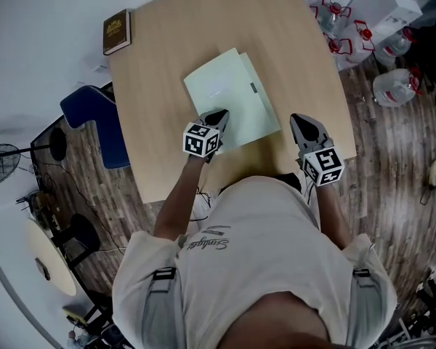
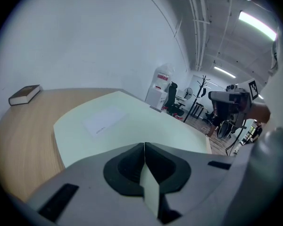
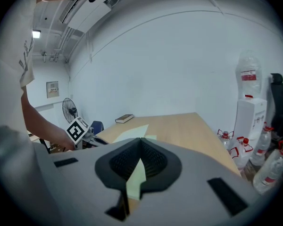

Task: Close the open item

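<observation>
— Where is the folder?
— Just ahead of my left gripper, flat on the table. Its cover looks down but sits a little askew. Those jaws are pressed together with nothing between them, tips over its near edge.
— And your right gripper?
— Jaws together too, empty, off to the folder's side.
— The risk?
— If I press at a slant, I think the folder skids and the cover lifts.

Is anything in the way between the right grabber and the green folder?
Nothing visible is. Only bare table lies between the right gripper and the green folder. The left gripper is at the folder's near edge, off to the other side, and the brown book lies at the far corner.
</observation>
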The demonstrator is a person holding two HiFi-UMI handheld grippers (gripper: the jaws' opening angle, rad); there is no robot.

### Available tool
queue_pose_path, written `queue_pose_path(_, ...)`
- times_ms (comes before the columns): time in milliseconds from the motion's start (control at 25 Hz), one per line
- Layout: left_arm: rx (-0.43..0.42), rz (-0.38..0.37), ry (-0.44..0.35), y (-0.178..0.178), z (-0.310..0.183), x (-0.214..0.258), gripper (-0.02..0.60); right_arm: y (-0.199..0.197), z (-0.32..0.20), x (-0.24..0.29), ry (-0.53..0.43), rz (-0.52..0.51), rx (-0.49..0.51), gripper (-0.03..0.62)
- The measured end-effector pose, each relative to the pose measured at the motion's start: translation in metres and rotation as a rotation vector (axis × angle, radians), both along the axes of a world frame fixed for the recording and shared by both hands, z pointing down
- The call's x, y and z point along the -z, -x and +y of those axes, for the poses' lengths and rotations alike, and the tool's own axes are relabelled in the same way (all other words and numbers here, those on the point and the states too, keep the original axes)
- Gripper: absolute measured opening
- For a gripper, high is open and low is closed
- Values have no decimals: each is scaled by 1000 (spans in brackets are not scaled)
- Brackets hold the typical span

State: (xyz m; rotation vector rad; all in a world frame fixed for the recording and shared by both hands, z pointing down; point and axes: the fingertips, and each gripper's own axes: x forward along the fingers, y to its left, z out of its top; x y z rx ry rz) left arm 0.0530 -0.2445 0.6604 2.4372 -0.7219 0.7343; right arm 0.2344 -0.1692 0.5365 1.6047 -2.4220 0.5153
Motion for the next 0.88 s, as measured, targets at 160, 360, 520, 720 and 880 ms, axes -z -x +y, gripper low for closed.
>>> queue_pose_path(160, -16, -25, 22, -8, 0, -8, 15, -10, 0, -6, 17, -5, -21, -6)
queue_pose_path(360, -17, -42, 43, -16, 0, -17, 15, -19, -1, -13, 28, -13, -29, -6)
queue_pose_path(520, -14, -61, 53, -17, -1, -21, 15, -21, -4, -16, 33, -19, -28, -6)
queue_pose_path(720, -38, -130, 78, -21, 1, -32, 15, -23, -6, -20, 38, -31, -26, -6)
queue_pose_path(880, -49, -181, 88, -22, 0, -38, 15, -24, -6, -24, 44, -34, -21, -6)
